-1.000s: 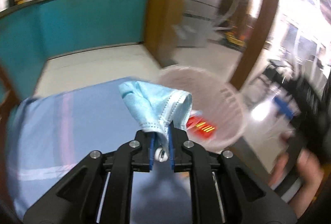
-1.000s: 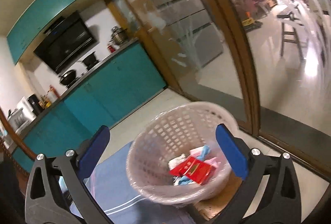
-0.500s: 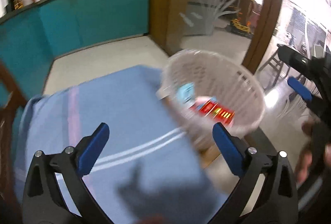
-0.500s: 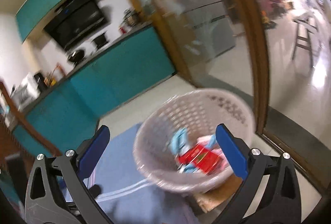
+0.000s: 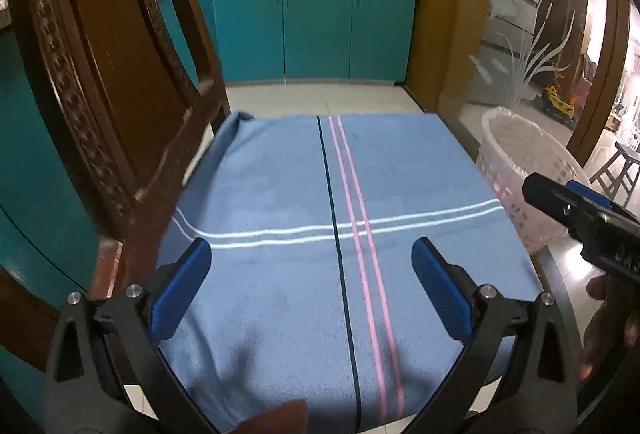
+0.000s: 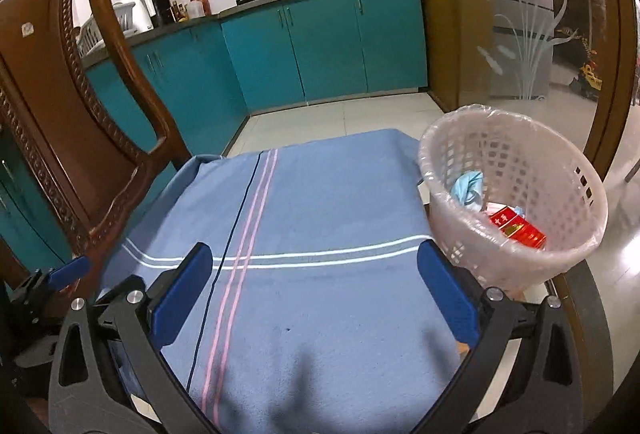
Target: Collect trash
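Left gripper [image 5: 311,282]: its blue fingers [image 5: 182,288] stand wide apart, with nothing between them. They have just been opening.
Right gripper [image 6: 313,288]: its fingers [image 6: 447,296] are wide apart too, and hold nothing.
Under the fingers: a blue cloth [image 6: 312,234] with white and pink stripes. I see no trash lying on it.
Basket [image 6: 516,201]: white, with a clear bag inside. It sits just beside the right edge of the cloth.
Trash: a light blue face mask [image 6: 466,187] and a red box [image 6: 518,228] lie inside the basket.
Chair [image 6: 60,121]: brown wood, at the left of the cloth.
Step now: I think a piece was just dropped in, and both hands are free.
Next move: look for more trash. None shows here, so the job may be nearly done. If a piece turns up, bring open fingers down around it, squeeze, and carry it to the basket.
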A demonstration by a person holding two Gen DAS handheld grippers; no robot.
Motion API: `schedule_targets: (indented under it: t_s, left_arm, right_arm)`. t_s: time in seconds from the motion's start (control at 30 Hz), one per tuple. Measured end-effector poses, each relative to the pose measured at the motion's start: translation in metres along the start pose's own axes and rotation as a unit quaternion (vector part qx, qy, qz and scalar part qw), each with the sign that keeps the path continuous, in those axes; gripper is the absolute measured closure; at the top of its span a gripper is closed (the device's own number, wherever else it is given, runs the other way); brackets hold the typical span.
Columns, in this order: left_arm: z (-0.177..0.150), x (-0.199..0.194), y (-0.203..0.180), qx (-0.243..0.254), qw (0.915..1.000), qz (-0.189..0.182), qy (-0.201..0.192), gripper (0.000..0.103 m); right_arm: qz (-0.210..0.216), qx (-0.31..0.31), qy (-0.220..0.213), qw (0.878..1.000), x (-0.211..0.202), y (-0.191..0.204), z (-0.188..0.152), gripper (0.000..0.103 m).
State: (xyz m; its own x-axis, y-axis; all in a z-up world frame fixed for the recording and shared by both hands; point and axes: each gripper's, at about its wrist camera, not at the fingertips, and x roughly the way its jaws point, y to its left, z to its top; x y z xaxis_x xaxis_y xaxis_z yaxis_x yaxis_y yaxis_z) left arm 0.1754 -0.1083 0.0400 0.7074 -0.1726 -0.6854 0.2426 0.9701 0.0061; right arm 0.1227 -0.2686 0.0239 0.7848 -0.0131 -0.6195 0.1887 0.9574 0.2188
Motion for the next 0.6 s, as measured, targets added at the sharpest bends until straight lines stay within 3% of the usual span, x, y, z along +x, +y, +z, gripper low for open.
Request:
schedule_targets:
  t_s: [0.2, 0.6]
  left_arm:
    - [-0.001, 0.000, -0.005, 0.004, 0.9999, 0.014, -0.002, 0.003]
    - [-0.008, -0.009, -0.007, 0.003, 1.0000, 0.005, -0.004, 0.003]
  right_arm:
    - [-0.016, -0.002, -0.003, 1.000, 0.005, 0.008, -0.004, 0.003]
    - [-0.020, -0.011, 0.003, 1.000, 0.012, 0.008, -0.005, 0.003]
